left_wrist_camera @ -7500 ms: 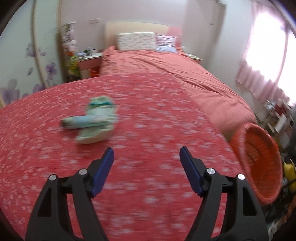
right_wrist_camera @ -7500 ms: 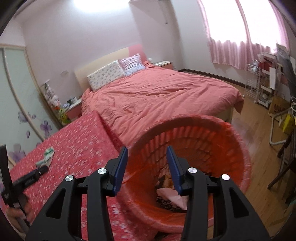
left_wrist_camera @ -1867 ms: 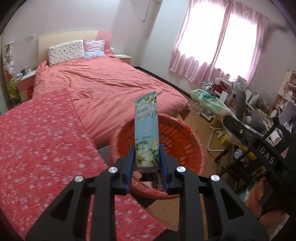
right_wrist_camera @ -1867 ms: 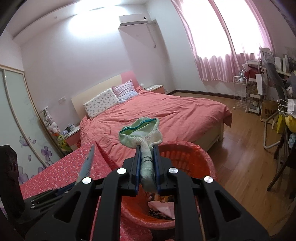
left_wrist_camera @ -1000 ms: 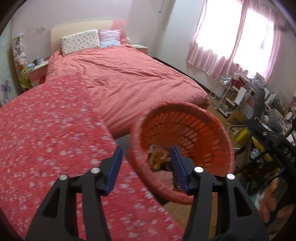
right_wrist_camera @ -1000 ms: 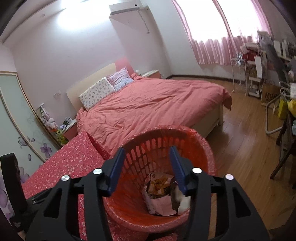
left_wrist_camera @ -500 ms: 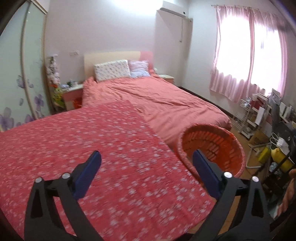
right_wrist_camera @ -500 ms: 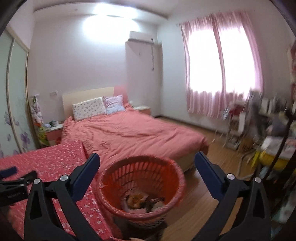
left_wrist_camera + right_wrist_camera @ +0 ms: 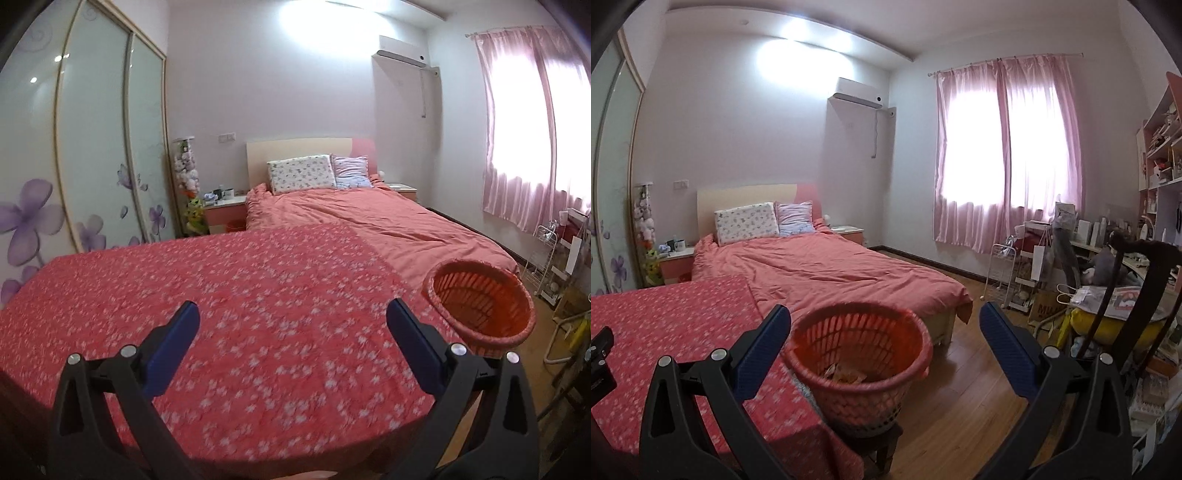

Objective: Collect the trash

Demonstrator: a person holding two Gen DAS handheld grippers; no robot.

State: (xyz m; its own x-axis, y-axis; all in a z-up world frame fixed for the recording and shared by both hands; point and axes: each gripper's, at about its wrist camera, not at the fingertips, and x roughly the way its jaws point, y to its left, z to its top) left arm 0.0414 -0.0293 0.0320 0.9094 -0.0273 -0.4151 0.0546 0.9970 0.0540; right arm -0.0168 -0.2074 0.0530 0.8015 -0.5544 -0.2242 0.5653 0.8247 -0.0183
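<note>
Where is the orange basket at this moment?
The orange basket stands on a low stool off the floral table's right edge, near the bed's foot, centred in the right wrist view.

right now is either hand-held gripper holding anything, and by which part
Nothing is held. The left hand-held gripper is wide open over the floral cloth, and the right hand-held gripper is wide open in front of the orange basket.

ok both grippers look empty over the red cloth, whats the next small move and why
Probably none beyond a last sweep: the left gripper and right gripper are open and empty, the floral tablecloth shows no trash, and wrappers sit in the orange basket.
</note>
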